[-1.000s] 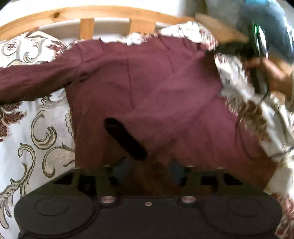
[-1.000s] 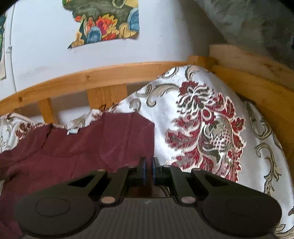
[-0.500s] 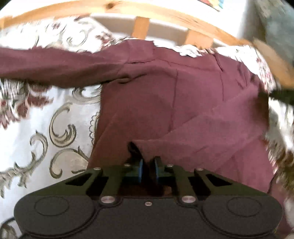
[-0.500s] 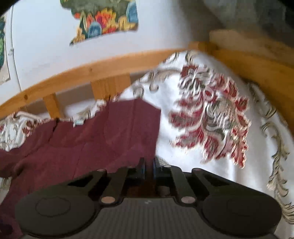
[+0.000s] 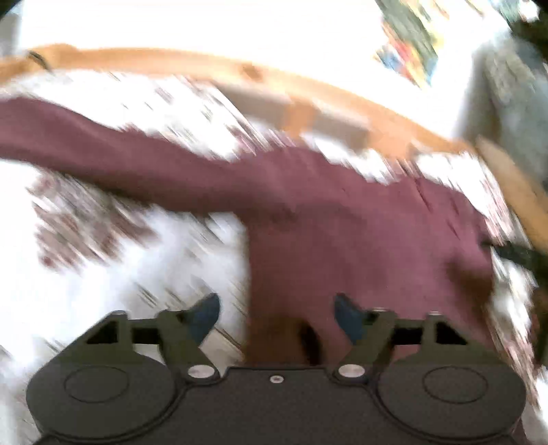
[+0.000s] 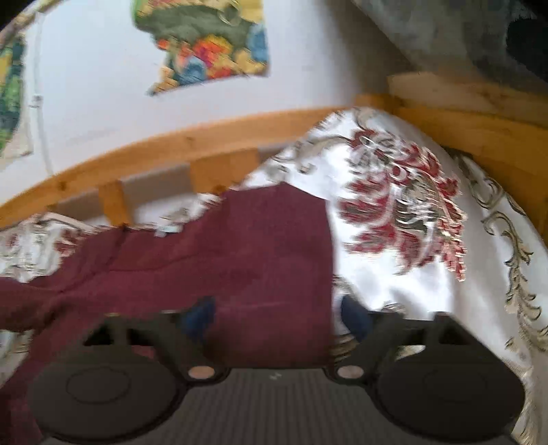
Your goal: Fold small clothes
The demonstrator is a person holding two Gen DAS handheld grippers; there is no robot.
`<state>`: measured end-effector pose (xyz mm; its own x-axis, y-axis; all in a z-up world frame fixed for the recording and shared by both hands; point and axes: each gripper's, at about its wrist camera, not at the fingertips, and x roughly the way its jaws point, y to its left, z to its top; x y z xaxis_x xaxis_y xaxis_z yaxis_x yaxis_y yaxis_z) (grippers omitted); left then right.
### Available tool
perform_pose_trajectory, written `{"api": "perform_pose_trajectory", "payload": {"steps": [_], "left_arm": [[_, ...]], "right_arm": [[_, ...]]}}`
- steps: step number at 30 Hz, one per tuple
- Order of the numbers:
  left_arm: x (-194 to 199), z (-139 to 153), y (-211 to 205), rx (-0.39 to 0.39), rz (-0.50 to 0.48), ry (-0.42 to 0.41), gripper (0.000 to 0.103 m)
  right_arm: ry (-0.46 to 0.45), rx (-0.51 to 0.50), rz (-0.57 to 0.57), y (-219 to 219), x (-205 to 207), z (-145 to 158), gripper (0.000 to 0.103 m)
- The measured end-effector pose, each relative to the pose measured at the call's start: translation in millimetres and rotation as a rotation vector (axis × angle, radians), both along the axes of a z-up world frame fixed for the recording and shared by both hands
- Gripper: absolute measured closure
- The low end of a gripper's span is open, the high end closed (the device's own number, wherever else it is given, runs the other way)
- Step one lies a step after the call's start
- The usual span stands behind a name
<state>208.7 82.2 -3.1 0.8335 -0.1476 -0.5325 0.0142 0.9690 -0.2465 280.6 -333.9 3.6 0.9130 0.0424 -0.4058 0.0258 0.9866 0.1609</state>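
A maroon long-sleeved top (image 5: 359, 239) lies flat on a white floral bedspread (image 5: 102, 267). One sleeve (image 5: 102, 154) stretches out to the left; the other side is folded over the body. My left gripper (image 5: 277, 315) is open and empty above the top's near left edge. My right gripper (image 6: 277, 318) is open and empty above the top's right edge (image 6: 274, 267). The left wrist view is motion-blurred.
A wooden bed rail (image 6: 171, 154) runs along the far side and a wooden side board (image 6: 479, 137) along the right. A white wall with a coloured picture (image 6: 205, 44) is behind. A grey blanket (image 6: 445, 30) hangs at the upper right.
Both grippers have opened and let go of the maroon fabric. The folded sleeve now rests on the body. The left gripper has swung to the left.
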Motion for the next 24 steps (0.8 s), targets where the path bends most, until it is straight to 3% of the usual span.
{"api": "perform_pose_trajectory", "payload": {"steps": [3, 6, 10, 14, 16, 19, 21, 22, 23, 24], "left_arm": [[1, 24, 41, 0.044, 0.195, -0.078, 0.009], [1, 41, 87, 0.074, 0.464, -0.102, 0.004], [-2, 53, 160, -0.053, 0.754, -0.136, 0.004], [-1, 46, 219, -0.306, 0.834, -0.067, 0.008], [-5, 43, 231, -0.386, 0.85, -0.11, 0.01], [-2, 43, 227, -0.37, 0.87, -0.122, 0.028], [4, 45, 223, -0.333, 0.884, -0.113, 0.056], [5, 46, 220, -0.325, 0.872, -0.122, 0.064], [2, 47, 226, -0.329, 0.846, -0.142, 0.085], [5, 47, 227, -0.333, 0.815, -0.164, 0.092]], "right_arm": [[-0.021, 0.022, 0.053, 25, -17, 0, 0.001], [-0.035, 0.051, 0.132, 51, -32, -3, 0.0], [-0.028, 0.041, 0.214, 85, -46, -11, 0.0], [-0.002, 0.082, 0.259, 105, -52, -18, 0.0], [0.019, 0.117, 0.272, 112, -54, -21, 0.0], [0.03, 0.171, 0.265, 114, -58, -23, 0.0], [0.027, 0.18, 0.271, 113, -60, -22, 0.0], [0.024, 0.177, 0.27, 113, -62, -21, 0.0], [0.021, 0.174, 0.267, 111, -63, -21, 0.0], [0.019, 0.172, 0.263, 111, -65, -20, 0.0]]}}
